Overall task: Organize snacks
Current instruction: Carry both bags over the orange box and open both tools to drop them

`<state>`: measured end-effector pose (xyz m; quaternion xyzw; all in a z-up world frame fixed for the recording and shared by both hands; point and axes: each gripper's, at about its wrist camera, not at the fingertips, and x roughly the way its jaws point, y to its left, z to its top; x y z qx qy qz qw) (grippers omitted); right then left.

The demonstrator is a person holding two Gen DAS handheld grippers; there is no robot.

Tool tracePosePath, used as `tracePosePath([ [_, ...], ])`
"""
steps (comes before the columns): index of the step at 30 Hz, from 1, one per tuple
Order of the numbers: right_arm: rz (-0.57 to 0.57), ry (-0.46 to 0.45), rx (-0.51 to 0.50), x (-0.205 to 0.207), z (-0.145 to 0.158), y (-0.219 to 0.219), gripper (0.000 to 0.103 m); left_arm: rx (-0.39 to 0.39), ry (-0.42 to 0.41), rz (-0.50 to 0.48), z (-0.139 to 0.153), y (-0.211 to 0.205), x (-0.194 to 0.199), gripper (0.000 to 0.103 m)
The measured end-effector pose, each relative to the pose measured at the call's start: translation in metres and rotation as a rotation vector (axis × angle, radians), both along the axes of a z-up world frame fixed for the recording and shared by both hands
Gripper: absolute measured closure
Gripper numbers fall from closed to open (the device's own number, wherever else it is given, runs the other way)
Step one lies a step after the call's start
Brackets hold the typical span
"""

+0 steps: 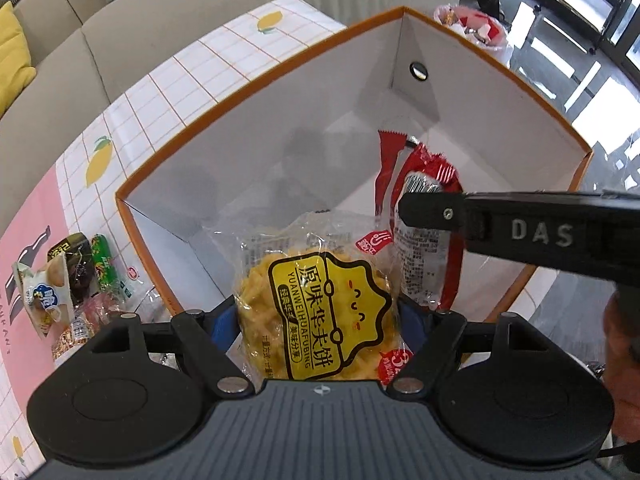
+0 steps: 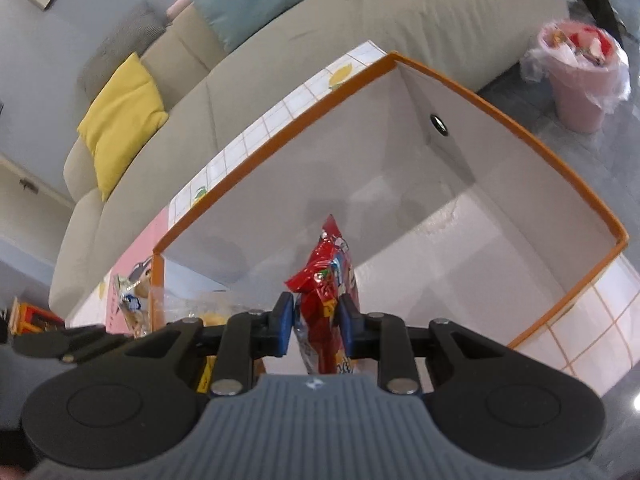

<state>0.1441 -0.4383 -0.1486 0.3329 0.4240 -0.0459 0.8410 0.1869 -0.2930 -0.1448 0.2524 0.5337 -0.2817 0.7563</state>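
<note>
Over orange-rimmed box (image 1: 256,120); yellow waffle packet (image 1: 320,308)

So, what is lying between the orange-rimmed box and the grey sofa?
Only the lemon-print tablecloth between white cardboard box and sofa; right wrist view.

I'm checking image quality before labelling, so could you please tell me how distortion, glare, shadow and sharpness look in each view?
Left wrist view: strong fisheye bending of the box rim, glare on the waffle packet wrapper, bright windows reflected on the floor, print sharp. Right wrist view: same bending, soft shadows on the box's white walls, red packet in the right claw slightly soft.
</note>
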Motion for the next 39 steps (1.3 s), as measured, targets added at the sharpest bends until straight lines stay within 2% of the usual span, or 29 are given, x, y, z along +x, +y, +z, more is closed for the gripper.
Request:
tracePosePath([
  [9, 0.014, 0.032, 0.056, 0.006, -0.003, 0.003, 0.078, 0.049, 0.022, -0.002, -0.012, 0.003, 0.005, 0.010],
  [16, 0.044, 0.045, 0.069, 0.011, 0.000, 0.014, 0.078, 0.032, 0.021, -0.041, -0.002, 0.012, 0.000, 0.006],
  [19, 0.057, 0.054, 0.108, 0.012, -0.002, 0.018, 0.078, -0.009, 0.039, -0.043, 0.007, 0.020, -0.002, 0.006],
  [25, 0.074, 0.063, 0.085, 0.013, -0.002, 0.028, 0.077, -0.104, 0.066, -0.008, 0.031, 0.042, -0.003, 0.006],
  [29, 0.058, 0.074, 0.110, 0.017, -0.001, 0.031, 0.075, -0.162, 0.043, 0.039, 0.049, 0.064, -0.007, 0.006],
  [33, 0.054, 0.083, 0.146, 0.024, -0.003, 0.040, 0.070, -0.220, 0.021, 0.109, 0.065, 0.088, -0.008, 0.006],
  [39, 0.063, 0.126, 0.119, 0.033, -0.014, 0.057, 0.066, -0.236, -0.016, 0.164, 0.073, 0.116, -0.010, 0.006],
])
